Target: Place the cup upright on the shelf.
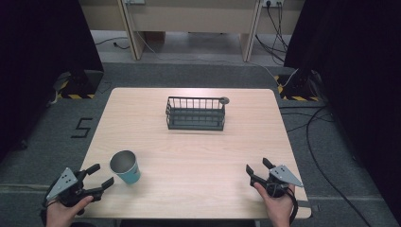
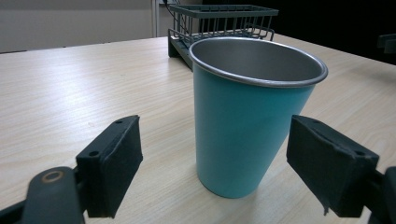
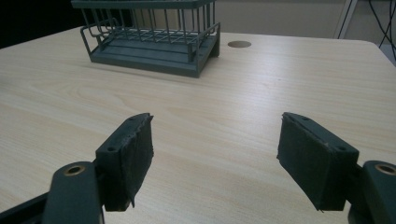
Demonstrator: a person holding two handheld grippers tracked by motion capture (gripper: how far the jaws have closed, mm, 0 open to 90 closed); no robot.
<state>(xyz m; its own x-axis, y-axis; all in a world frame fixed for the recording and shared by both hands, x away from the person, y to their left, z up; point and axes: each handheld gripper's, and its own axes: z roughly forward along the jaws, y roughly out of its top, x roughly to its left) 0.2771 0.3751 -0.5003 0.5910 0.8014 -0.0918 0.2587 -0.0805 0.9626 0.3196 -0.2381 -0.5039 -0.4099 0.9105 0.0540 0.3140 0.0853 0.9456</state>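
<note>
Cup and rack on the bench
Left gripper fingers spread wide either side of the cup, not touching; right gripper fingers wide apart, empty

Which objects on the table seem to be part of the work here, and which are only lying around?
Likely part of the work:
- teal cup, upright, in front of the open left tongs
- dark wire rack, empty
- right tongs, open, holding nothing

Only lying around:
- cables on floor
- small round disc beside rack
</note>
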